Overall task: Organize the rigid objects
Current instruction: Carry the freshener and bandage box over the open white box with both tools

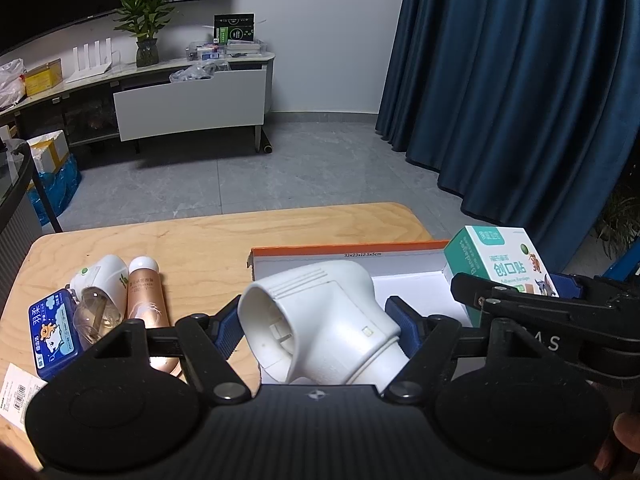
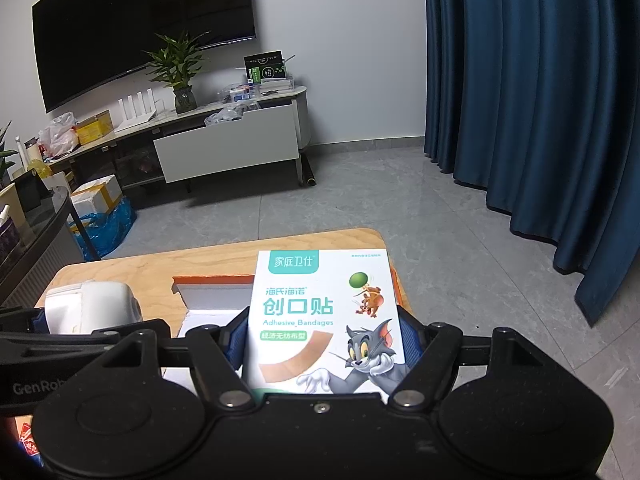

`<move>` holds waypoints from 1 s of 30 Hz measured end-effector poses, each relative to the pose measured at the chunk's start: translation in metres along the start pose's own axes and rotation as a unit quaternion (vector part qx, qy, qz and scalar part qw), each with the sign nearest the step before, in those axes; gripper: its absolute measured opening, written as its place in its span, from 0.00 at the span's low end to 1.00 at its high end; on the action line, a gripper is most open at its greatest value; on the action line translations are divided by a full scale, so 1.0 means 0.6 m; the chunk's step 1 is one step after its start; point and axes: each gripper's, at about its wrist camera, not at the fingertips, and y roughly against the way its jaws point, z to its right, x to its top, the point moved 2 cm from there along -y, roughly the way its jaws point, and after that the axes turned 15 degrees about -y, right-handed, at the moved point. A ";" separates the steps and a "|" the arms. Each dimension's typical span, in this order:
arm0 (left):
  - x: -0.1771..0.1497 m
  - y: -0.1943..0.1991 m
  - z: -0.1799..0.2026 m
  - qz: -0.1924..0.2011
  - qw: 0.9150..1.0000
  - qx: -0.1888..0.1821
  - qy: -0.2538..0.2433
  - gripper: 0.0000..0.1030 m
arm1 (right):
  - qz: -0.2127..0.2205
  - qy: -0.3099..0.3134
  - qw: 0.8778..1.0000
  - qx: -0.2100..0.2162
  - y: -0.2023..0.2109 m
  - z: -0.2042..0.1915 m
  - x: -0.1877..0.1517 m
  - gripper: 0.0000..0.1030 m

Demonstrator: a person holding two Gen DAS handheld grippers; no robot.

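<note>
Barely started tbh: the orange-rimmed box (image 1: 408, 280) looks empty. Left gripper (image 1: 316, 324) jaws pinch the white plastic gadget (image 1: 320, 320), right gripper (image 2: 324, 344) jaws pinch the bandage box (image 2: 324, 312), both over it; bottles (image 1: 144, 296) and a blue tin (image 1: 52, 332) wait on the worktop (image 1: 200, 240).

Grey tiled floor (image 1: 320, 168), blue curtain (image 1: 520, 80), perhaps dim light.

Left gripper (image 1: 320, 326) points forward and downward, blue pads clamped on either side of a white plastic device (image 1: 320, 320). Right gripper (image 2: 322, 338) is pitched down likewise, its pads pressed against both side faces of an adhesive bandage box (image 2: 324, 320); in the left wrist view it sits just to the right of the left gripper, fingers reaching in from the right edge. A fingertip (image 1: 624, 432), probably of the hand carrying the left gripper, shows at the lower right corner, too dark to read further.
</note>
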 end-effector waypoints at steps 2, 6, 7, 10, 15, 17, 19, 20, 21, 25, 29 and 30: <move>0.000 0.000 0.000 0.000 1.000 0.001 0.000 0.73 | -0.001 0.000 1.000 0.000 0.000 -0.001 0.000 0.82; -0.002 0.000 0.001 0.000 1.000 -0.002 0.000 0.73 | -0.002 0.001 1.000 -0.001 0.000 0.001 0.002 0.82; -0.002 -0.001 0.001 -0.001 1.000 -0.002 0.000 0.73 | -0.002 0.001 1.000 -0.002 -0.001 0.002 0.004 0.82; -0.001 -0.002 -0.001 -0.002 1.000 -0.003 -0.001 0.73 | -0.001 0.002 1.000 -0.002 -0.001 0.001 0.004 0.82; -0.002 -0.003 -0.002 -0.002 1.000 -0.002 0.001 0.73 | -0.002 0.001 1.000 -0.002 -0.001 0.001 0.005 0.82; -0.002 -0.003 -0.003 -0.003 1.000 -0.001 0.001 0.73 | -0.003 0.002 1.000 -0.002 -0.003 -0.001 0.005 0.82; -0.002 -0.004 -0.004 -0.003 1.000 -0.001 0.003 0.73 | -0.004 0.002 1.000 -0.003 -0.004 -0.001 0.006 0.82; -0.002 -0.005 -0.005 -0.003 1.000 -0.001 0.003 0.73 | -0.004 0.002 1.000 -0.003 -0.004 -0.001 0.005 0.82; -0.003 -0.005 -0.005 -0.003 1.000 -0.001 0.003 0.73 | -0.005 0.003 1.000 -0.003 -0.005 0.000 0.005 0.82; -0.006 -0.005 -0.005 -0.005 1.000 -0.002 0.005 0.73 | -0.007 0.005 1.000 -0.005 -0.009 -0.003 0.004 0.82; -0.009 -0.008 -0.007 -0.007 1.000 -0.003 0.008 0.73 | -0.009 0.006 1.000 -0.007 -0.013 -0.006 0.005 0.82; -0.009 -0.008 -0.007 -0.007 1.000 -0.003 0.008 0.73 | -0.010 0.006 1.000 -0.007 -0.014 -0.006 0.005 0.82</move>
